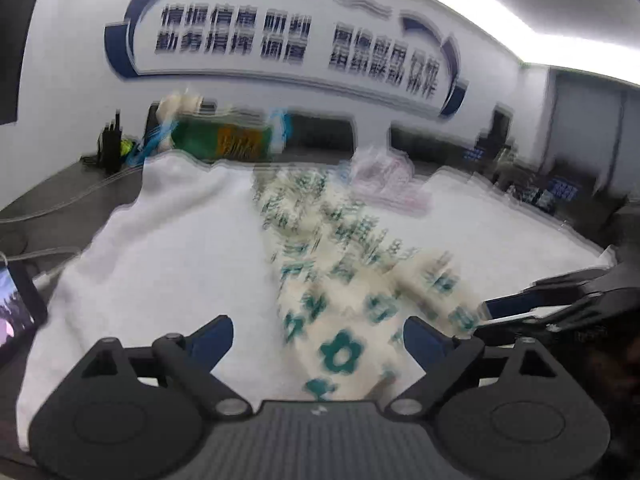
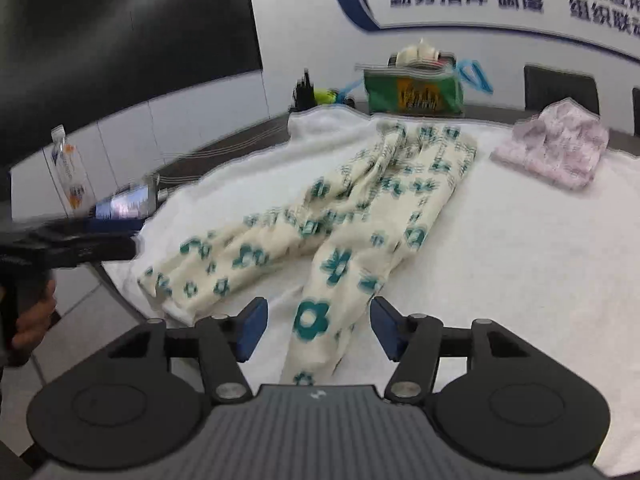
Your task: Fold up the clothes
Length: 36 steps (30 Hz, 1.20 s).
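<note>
— On the white-toweled counter point(image 2: 500, 264) we had the flower-print trousers point(image 2: 340, 216) spread with both legs splayed toward us, unfolded. We judged that we were at the start: lining up for a first grasp.

— And our hand-held grippers?

— The right hand-held gripper point(image 2: 319, 330) stood open over the nearer leg's cuff, pads clear of the cloth. The left hand-held gripper point(image 1: 318, 336) gaped wide above the other leg, gripping nothing.

— The next move?

— Probably each of us pinching a cuff, then carrying the legs together or up toward the waistband.

— What couldn't we make out?

— The left view was badly smeared, so the folds there were unreadable. The pink garment point(image 2: 556, 148) beyond looked bunched; whether it was folded we couldn't tell. The waistband's far edge was rumpled.
</note>
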Each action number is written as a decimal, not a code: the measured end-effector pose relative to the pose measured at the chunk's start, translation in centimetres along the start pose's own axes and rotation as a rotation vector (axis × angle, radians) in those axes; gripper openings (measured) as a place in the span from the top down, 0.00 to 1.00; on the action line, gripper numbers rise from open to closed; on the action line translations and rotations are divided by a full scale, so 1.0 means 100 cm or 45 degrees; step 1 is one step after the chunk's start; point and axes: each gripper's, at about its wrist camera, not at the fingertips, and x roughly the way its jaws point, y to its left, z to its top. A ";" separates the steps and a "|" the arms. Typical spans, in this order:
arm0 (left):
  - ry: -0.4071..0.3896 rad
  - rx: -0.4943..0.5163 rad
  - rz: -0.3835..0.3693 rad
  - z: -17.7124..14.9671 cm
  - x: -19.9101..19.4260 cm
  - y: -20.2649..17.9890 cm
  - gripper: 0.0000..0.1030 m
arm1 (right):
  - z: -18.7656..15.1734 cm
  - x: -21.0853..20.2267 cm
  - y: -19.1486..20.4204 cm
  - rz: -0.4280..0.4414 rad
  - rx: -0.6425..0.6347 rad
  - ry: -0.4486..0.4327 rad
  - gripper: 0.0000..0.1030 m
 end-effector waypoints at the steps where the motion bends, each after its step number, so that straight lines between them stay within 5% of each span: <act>1: 0.053 -0.020 0.012 -0.002 0.010 -0.001 0.41 | -0.004 0.008 0.002 -0.001 0.003 0.032 0.53; 2: 0.073 -0.081 -0.027 -0.003 0.013 0.002 0.78 | -0.007 0.014 0.003 -0.008 0.011 0.053 0.82; 3: 0.094 -0.141 -0.067 -0.003 0.016 0.005 0.93 | -0.008 0.016 0.003 -0.019 0.014 0.055 0.96; 12: 0.111 -0.590 -0.345 -0.003 -0.012 0.028 0.96 | 0.021 -0.045 -0.025 -0.053 0.009 -0.126 0.98; 16: 0.256 -0.531 -0.377 -0.024 0.008 0.025 0.93 | 0.012 -0.035 -0.024 -0.012 -0.049 0.012 0.97; 19: 0.193 -0.442 -0.416 -0.013 -0.012 0.045 0.86 | 0.002 -0.018 -0.023 -0.019 -0.106 0.155 0.92; 23: -0.037 -0.315 -0.369 0.023 -0.042 0.046 0.53 | 0.035 -0.041 -0.030 -0.008 -0.106 -0.103 0.49; 25: -0.086 -0.191 -0.313 0.046 -0.027 0.024 0.53 | 0.055 -0.035 -0.030 -0.013 -0.153 -0.186 0.49; 27: -0.085 -0.066 -0.287 0.062 -0.001 -0.003 0.52 | 0.072 -0.007 -0.025 -0.003 -0.224 -0.191 0.50; 29: -0.017 -0.001 -0.230 0.058 0.020 -0.018 0.54 | 0.080 0.034 -0.024 0.017 -0.253 -0.071 0.51; 31: 0.051 0.064 -0.172 0.054 0.041 -0.033 0.54 | 0.074 0.068 -0.024 -0.018 -0.294 0.067 0.67; 32: 0.085 0.097 -0.144 0.052 0.051 -0.040 0.56 | 0.068 0.078 -0.024 -0.026 -0.317 0.109 0.84; 33: 0.121 0.123 -0.118 0.049 0.061 -0.046 0.60 | 0.063 0.081 -0.024 -0.029 -0.316 0.116 0.97; 34: 0.169 0.103 -0.115 0.045 0.066 -0.041 0.76 | 0.060 0.080 -0.025 -0.030 -0.300 0.102 0.97; 36: 0.200 0.062 -0.124 0.043 0.070 -0.032 0.80 | 0.063 0.063 -0.025 -0.031 -0.266 -0.001 0.98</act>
